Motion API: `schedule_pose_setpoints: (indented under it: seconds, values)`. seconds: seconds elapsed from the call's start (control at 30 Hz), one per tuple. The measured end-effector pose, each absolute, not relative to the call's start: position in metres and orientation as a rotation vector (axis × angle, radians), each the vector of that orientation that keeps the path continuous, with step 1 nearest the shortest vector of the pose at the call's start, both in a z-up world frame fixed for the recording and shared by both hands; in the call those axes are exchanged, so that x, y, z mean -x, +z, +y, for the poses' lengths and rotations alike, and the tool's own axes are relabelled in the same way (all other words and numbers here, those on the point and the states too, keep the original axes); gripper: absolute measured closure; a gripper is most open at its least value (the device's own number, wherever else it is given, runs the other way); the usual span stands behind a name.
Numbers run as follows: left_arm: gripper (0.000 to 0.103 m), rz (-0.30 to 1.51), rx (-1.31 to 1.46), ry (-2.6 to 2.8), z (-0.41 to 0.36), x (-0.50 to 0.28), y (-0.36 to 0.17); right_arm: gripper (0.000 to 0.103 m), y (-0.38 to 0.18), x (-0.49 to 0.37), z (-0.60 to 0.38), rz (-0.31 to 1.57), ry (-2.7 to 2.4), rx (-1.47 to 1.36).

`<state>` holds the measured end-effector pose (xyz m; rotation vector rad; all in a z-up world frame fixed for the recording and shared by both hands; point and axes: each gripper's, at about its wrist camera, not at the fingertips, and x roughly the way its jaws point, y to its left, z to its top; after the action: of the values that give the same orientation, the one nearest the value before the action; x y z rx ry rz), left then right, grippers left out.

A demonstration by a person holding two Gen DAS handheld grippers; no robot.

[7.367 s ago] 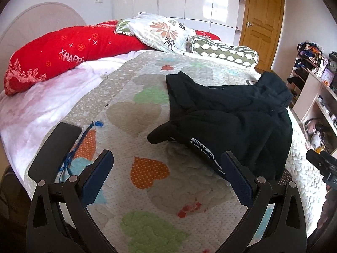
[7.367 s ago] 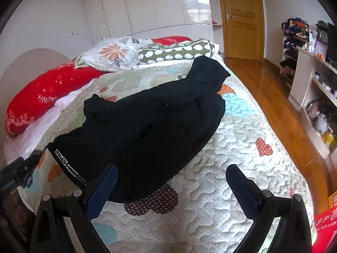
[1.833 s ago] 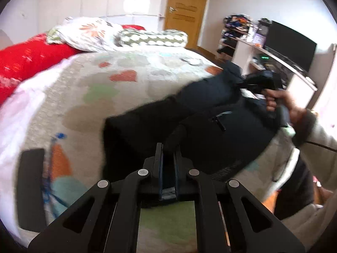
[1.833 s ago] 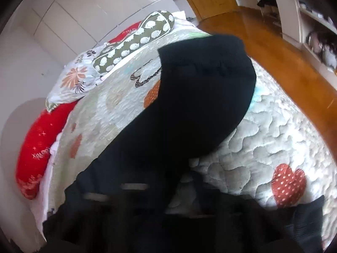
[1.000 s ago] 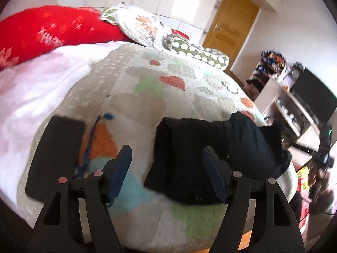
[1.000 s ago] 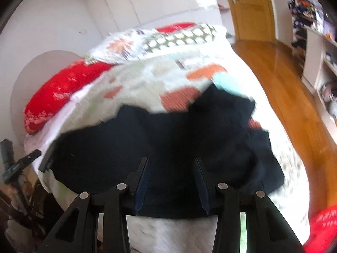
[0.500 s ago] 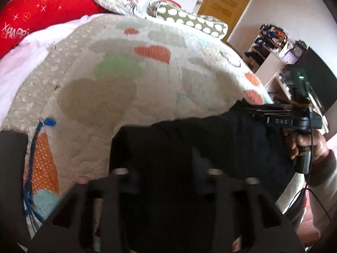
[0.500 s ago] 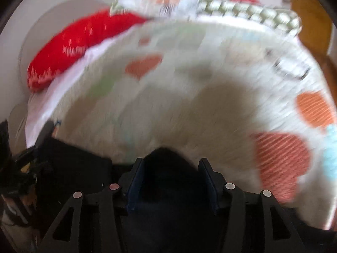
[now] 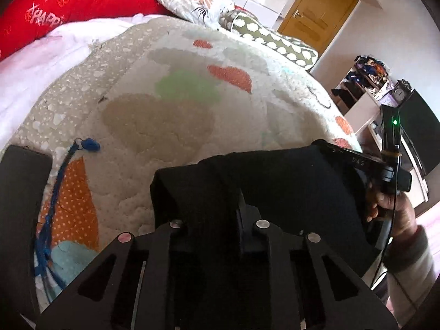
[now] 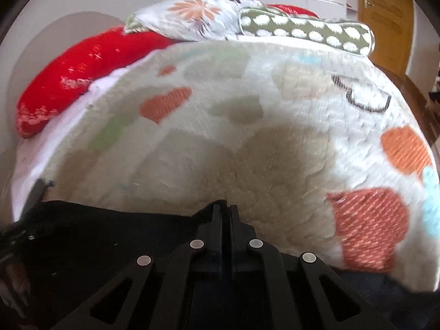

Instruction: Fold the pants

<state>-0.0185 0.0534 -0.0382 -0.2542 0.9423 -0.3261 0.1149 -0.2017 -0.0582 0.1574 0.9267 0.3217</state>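
Black pants (image 9: 275,181) hang stretched between 2 clamped claws above the quilt (image 9: 165,104).

Both tools are clamped down right now. The left tool (image 9: 220,206) has its fingers pinched together on a bunch of the black pants (image 9: 275,181), pointing forward and a bit down. The right tool (image 10: 225,214) is squeezed tight too, gripping the pants' edge. From the left view, the right hand (image 9: 390,206) wraps the handle, sleeve showing.
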Motion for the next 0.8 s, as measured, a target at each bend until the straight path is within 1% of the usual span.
schedule_pose_setpoints:
  seconds: [0.07,0.13,0.17,0.2,0.23,0.27,0.37,0.47,0.5,0.6,0.7,0.77,0.8]
  values:
    - [0.077,0.933,0.218,-0.301,0.053,0.025,-0.028,0.095,-0.049,-0.105,-0.212,0.933,0.34,-0.193]
    - [0.072,0.903,0.181,-0.25,0.055,0.034,-0.015,0.085,-0.034,-0.08,-0.234,0.912,0.32,-0.234]
    - [0.067,0.887,0.172,-0.233,0.057,0.039,-0.011,0.076,-0.026,-0.061,-0.249,0.868,0.312,-0.271]
    - [0.066,0.869,0.175,-0.223,0.058,0.043,-0.006,0.069,-0.016,-0.033,-0.271,0.808,0.3,-0.321]
    - [0.066,0.846,0.185,-0.209,0.06,0.048,0.0,0.065,-0.012,-0.016,-0.285,0.781,0.28,-0.343]
    - [0.066,0.819,0.19,-0.196,0.061,0.052,0.007,0.057,-0.007,0.009,-0.308,0.747,0.224,-0.366]
    - [0.066,0.759,0.18,-0.205,0.056,0.064,0.026,0.056,-0.004,0.056,-0.362,0.693,0.056,-0.382]
    - [0.066,0.73,0.181,-0.283,0.038,0.072,0.038,0.052,-0.015,0.075,-0.405,0.714,-0.084,-0.326]
    - [0.066,0.736,0.173,-0.314,0.03,0.071,0.038,0.048,-0.021,0.073,-0.411,0.738,-0.087,-0.298]
    - [0.066,0.767,0.102,-0.378,-0.001,0.073,0.032,0.045,-0.042,0.051,-0.419,0.82,-0.073,-0.255]
    - [0.066,0.815,0.052,-0.397,-0.024,0.074,0.017,0.042,-0.065,0.018,-0.43,0.877,-0.001,-0.372]
    - [0.066,0.856,0.057,-0.41,-0.031,0.072,0.009,0.042,-0.084,-0.004,-0.436,0.93,0.024,-0.451]
    - [0.066,0.861,0.063,-0.414,-0.032,0.074,0.007,0.05,-0.091,-0.009,-0.443,0.95,0.003,-0.518]
